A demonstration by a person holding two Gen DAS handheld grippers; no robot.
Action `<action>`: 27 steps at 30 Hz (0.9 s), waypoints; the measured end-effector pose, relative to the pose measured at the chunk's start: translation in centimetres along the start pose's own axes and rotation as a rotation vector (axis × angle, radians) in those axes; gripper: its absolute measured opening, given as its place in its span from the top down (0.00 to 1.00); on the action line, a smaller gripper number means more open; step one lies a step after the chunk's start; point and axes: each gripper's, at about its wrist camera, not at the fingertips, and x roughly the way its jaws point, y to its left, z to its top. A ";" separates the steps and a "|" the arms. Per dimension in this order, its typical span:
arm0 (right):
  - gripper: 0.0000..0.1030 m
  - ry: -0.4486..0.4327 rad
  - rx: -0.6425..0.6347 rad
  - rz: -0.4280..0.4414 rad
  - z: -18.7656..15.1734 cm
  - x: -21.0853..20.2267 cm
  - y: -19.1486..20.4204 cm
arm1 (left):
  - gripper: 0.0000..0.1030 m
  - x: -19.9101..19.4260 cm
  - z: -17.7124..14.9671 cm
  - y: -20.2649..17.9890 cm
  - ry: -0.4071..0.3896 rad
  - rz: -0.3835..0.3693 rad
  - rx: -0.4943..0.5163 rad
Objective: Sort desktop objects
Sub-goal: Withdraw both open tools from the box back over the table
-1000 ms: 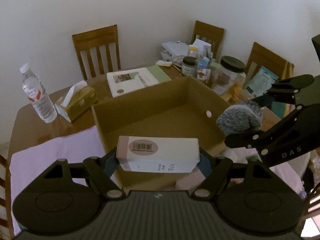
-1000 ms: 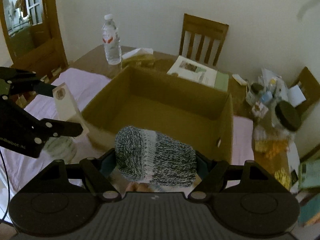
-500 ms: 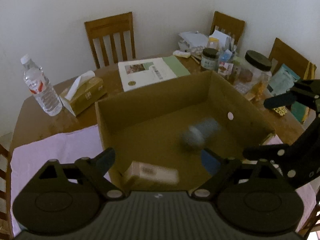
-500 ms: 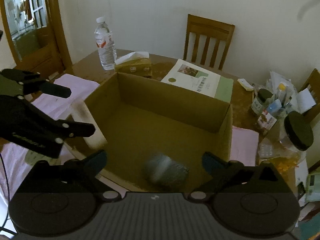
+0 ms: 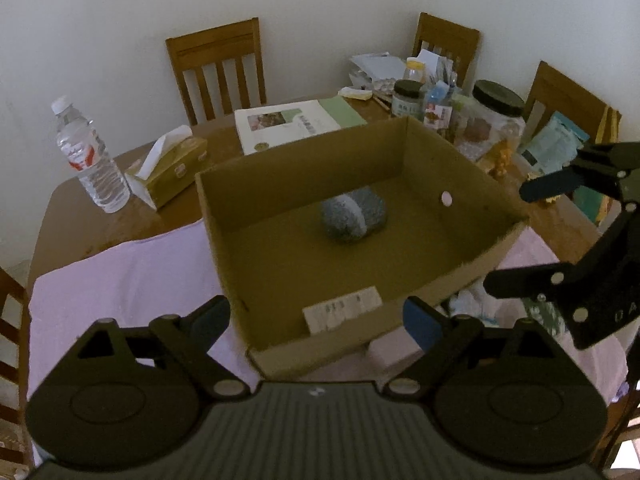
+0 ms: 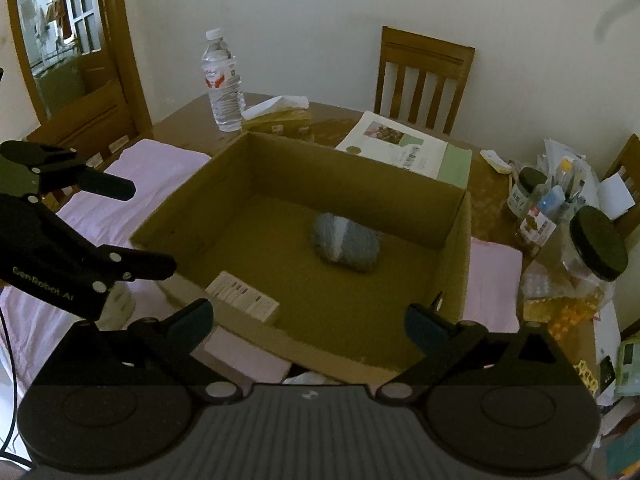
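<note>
My left gripper (image 5: 316,318) and right gripper (image 6: 308,318) both stood spread, empty. In the box (image 6: 456,248), a grey knit roll (image 6: 346,242) lay mid-floor; a white carton (image 6: 242,297) lay flat by the near edge.

both wrist views look steeply down, close over the near rim of the cardboard box (image 5: 460,276) (image 6: 256,168), left beside right; both share its inside.

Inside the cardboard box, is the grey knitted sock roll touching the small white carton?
Apart. The right wrist view shows bare box floor between the sock roll and the white carton, which lies by the near wall of the cardboard box.
</note>
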 end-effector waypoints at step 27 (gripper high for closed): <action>0.00 -0.008 0.216 -0.146 -7.1 -4.1 12.3 | 0.09 -5.8 -10.2 3.5 -0.024 -0.141 0.195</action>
